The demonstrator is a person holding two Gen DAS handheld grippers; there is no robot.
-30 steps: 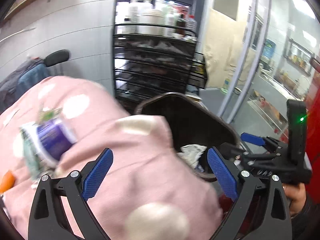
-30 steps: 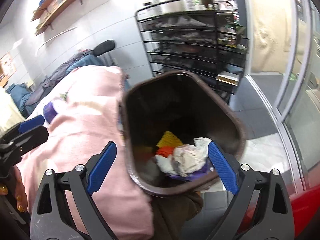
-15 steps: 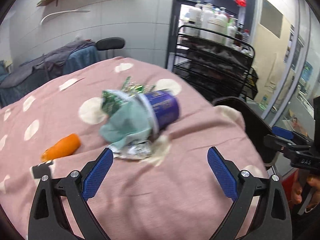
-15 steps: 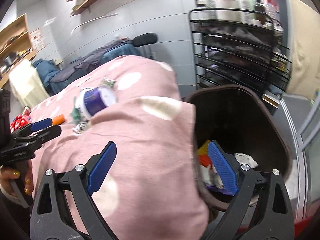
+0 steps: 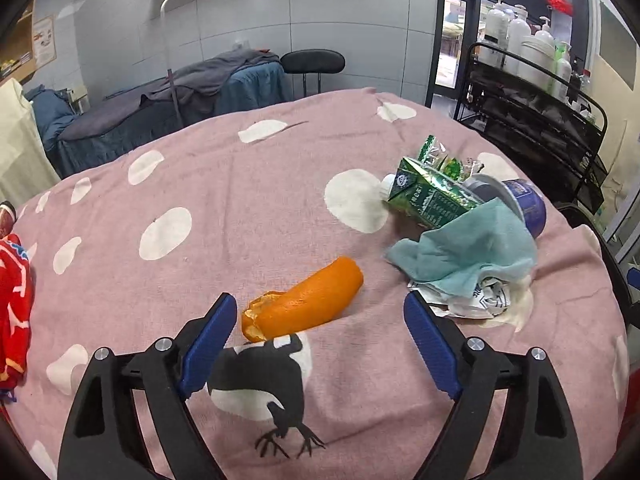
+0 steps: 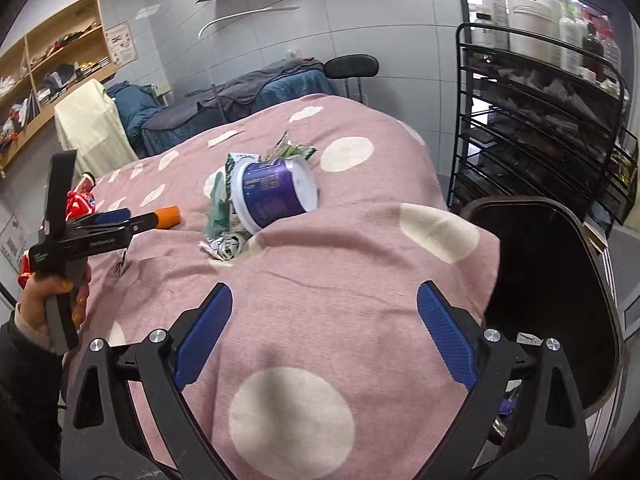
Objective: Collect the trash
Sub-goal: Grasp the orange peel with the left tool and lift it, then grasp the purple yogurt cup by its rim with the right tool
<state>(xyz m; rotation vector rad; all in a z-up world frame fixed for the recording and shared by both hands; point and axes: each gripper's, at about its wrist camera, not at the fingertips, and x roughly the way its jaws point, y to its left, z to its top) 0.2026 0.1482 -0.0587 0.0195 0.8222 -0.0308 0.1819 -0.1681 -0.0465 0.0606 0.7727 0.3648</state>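
1. The left tool (image 5: 316, 322) hangs over a pink blanket with white dots (image 5: 240, 208). Its blue fingers (image 5: 208, 336) stand wide but have just been closing a little, and the near end of an orange peel (image 5: 304, 306) lies between their tips without either pad pressing on it.
2. Right of the peel sits a small heap of trash: a green drink carton (image 5: 428, 196) lying on its side, a purple tub (image 5: 524, 204) behind it, a teal cloth (image 5: 472, 252) draped over both, and a crumpled printed wrapper (image 5: 488, 300) under the cloth.
3. The right tool (image 6: 324, 332) hovers nearer the blanket's edge, jaws wide and empty, well short of the heap.
4. From that side a hand (image 6: 52, 292) is seen gripping the left tool's handle.
5. A dark brown trash bin (image 6: 552, 280) stands just beside the blanket's right edge, with a black wire rack (image 6: 540, 120) of bottles behind it.
6. A red printed item (image 5: 14, 300) lies at the blanket's far left.
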